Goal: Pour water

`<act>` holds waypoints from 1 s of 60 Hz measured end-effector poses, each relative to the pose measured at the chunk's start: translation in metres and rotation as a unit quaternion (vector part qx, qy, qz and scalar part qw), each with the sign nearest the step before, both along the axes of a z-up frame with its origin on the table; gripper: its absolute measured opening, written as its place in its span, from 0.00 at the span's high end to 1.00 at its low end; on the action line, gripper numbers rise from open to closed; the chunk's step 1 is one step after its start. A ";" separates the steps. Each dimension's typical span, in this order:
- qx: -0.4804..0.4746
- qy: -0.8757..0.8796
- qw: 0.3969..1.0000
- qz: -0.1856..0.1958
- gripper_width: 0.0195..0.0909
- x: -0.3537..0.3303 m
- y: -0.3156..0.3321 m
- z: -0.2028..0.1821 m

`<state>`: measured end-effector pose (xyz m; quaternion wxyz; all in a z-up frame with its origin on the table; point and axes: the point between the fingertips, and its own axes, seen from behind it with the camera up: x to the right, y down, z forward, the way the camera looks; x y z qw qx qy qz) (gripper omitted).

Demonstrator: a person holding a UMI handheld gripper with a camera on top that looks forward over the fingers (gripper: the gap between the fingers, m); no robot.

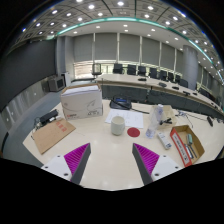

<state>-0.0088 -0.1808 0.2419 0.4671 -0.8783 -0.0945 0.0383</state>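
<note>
Nearest the lens, the gripper (110, 160) shows its two fingers spread wide apart, magenta pads (76, 155) facing inward, with nothing held and only bare tabletop between them. They hang over a cream-coloured table (110, 150). Ahead of the fingers and well apart from them stands a white cup (118, 125), upright on the table surface. Just to its right lies a small pink and white thing (134, 131) that is too small to name. Further right, a clear plastic bottle (158, 116) stands upright, and beside it, toward the table's right end, an open orange-lined box (185, 142) lies with long items inside. To the left of the cup, a red round disc (62, 128) rests flat, with a brown cardboard sheet (50, 134) nearer the left finger. Behind the disc sits a large white box (82, 102) with green printing. Some white papers (125, 116) lie behind the cup. Beyond the table run rows of dark desks (140, 90) with black chairs (118, 69), then curtained windows (120, 48) and a ceiling of small round lights (90, 7).
</note>
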 end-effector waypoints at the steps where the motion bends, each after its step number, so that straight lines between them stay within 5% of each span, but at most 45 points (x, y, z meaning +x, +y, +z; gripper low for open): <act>1: -0.001 0.001 1.000 -0.001 0.07 0.007 0.006 -0.004; 32: -0.006 0.003 0.999 -0.048 0.07 0.177 0.161 -0.098; 55: 0.075 0.007 0.996 -0.038 0.07 0.207 0.301 -0.141; 60: 0.086 0.005 0.995 -0.042 0.15 0.203 0.317 -0.147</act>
